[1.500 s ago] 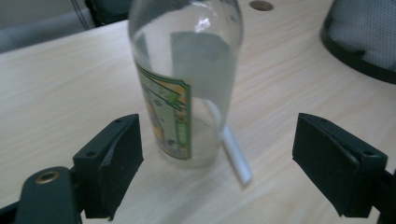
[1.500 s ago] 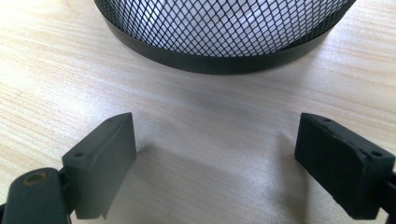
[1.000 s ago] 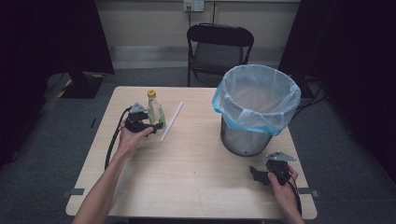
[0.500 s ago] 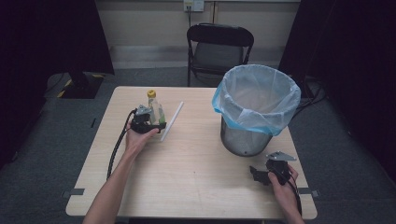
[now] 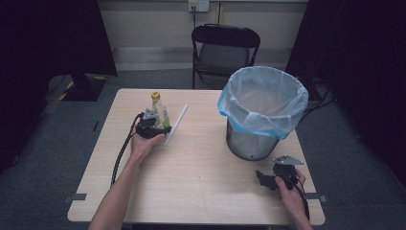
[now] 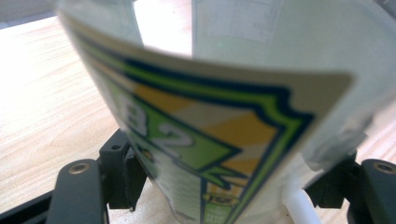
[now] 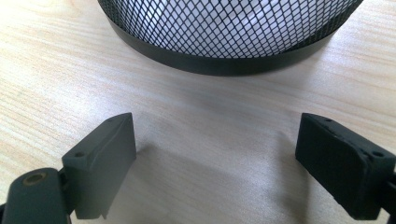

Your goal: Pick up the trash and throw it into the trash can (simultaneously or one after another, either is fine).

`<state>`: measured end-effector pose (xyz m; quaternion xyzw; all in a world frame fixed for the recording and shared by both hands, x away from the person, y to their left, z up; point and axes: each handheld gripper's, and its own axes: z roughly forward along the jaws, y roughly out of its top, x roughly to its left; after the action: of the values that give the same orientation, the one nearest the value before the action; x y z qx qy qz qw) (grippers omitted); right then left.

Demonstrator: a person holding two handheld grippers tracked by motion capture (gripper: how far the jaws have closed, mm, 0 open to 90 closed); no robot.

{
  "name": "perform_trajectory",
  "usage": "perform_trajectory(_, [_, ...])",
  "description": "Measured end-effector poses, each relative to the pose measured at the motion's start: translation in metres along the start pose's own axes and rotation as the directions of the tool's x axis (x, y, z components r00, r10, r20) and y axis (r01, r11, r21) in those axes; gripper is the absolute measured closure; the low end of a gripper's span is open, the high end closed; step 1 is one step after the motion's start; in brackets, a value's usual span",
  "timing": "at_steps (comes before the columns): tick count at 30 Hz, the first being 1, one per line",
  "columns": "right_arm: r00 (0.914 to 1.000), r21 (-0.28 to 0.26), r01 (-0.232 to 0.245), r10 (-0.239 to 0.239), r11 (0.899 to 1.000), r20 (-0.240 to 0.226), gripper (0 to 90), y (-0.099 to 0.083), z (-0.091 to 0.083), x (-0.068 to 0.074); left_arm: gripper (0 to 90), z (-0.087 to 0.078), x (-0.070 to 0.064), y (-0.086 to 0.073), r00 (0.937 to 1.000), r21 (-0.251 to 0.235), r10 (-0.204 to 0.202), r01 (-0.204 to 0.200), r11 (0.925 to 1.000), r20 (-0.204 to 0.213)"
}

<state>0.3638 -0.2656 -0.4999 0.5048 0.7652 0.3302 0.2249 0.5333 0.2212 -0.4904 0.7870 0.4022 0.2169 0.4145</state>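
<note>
The left gripper (image 5: 155, 125) has its jaws around the labelled plastic bottle (image 5: 159, 111) standing at the table's (image 5: 201, 177) far left; whether they're actually squeezing it, can't tell. The right gripper (image 5: 269, 178) sits spread wide near the mesh bin (image 5: 262, 111).

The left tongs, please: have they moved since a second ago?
Yes. The left tongs have moved forward around the bottle, nearer the white stick.
</note>
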Motion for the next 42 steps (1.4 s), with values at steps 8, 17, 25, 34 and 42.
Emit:
perform_trajectory(8, [1.0,0.0,0.0,0.0,1.0,0.0,11.4,0.0,0.0,0.0,28.1,-0.004,0.001,0.001,0.9999,0.021,-0.008,0.008,0.9997,-0.014])
perform_trajectory(17, [1.0,0.0,0.0,0.0,1.0,0.0,11.4,0.0,0.0,0.0,28.1,-0.013,0.003,0.005,0.9985,-0.006,-0.055,0.055,0.9985,-0.006])
perform_trajectory(25, [1.0,0.0,0.0,0.0,1.0,0.0,11.4,0.0,0.0,0.0,28.1,-0.025,-0.004,0.013,0.9982,-0.019,-0.039,0.04,0.999,0.045])
perform_trajectory(34, [1.0,0.0,0.0,0.0,1.0,0.0,11.5,0.0,0.0,0.0,28.1,-0.044,-0.014,0.025,0.9926,-0.094,-0.036,0.047,0.9945,0.116])
perform_trajectory(42, [1.0,0.0,0.0,0.0,1.0,0.0,11.4,0.0,0.0,0.0,28.1,-0.061,-0.028,0.035,0.9883,-0.144,-0.011,0.033,0.9891,0.152])
